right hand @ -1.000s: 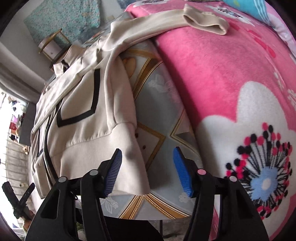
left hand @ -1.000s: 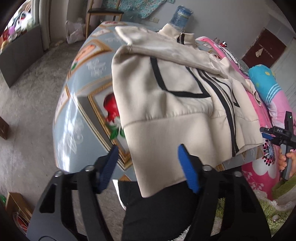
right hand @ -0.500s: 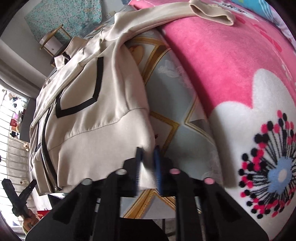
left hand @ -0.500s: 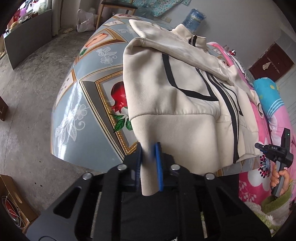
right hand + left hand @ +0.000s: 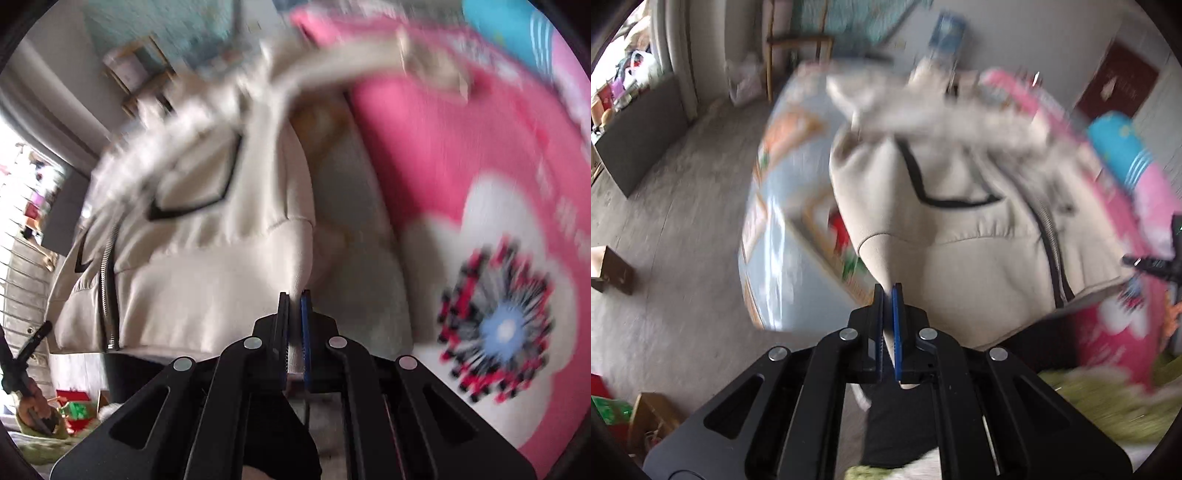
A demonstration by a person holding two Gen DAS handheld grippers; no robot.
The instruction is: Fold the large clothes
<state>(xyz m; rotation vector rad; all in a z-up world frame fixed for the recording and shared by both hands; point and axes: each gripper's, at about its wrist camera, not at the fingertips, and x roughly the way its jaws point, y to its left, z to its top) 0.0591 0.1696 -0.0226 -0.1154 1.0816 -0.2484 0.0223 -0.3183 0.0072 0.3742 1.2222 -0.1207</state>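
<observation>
A cream zip-up jacket (image 5: 960, 236) with black trim lies on a table with a blue patterned cloth (image 5: 783, 236). My left gripper (image 5: 888, 295) is shut on the jacket's left hem corner, which rises off the cloth as a peak. In the right wrist view the same jacket (image 5: 192, 266) spreads to the left, and my right gripper (image 5: 294, 299) is shut on its right hem corner, lifted as well. One sleeve (image 5: 362, 59) stretches over the pink blanket (image 5: 443, 140). Both views are blurred by motion.
A pink flowered blanket (image 5: 1115, 332) and a blue pillow (image 5: 1119, 147) lie to the right. A wooden chair (image 5: 798, 48) and a water bottle (image 5: 945, 33) stand beyond the table. Cardboard boxes (image 5: 613, 269) sit on the grey floor at left. The other gripper (image 5: 1160, 266) shows at the right edge.
Both grippers went from open around the hem corners to shut on them. Since then each has pulled its corner up off the cloth, bunching the jacket.
</observation>
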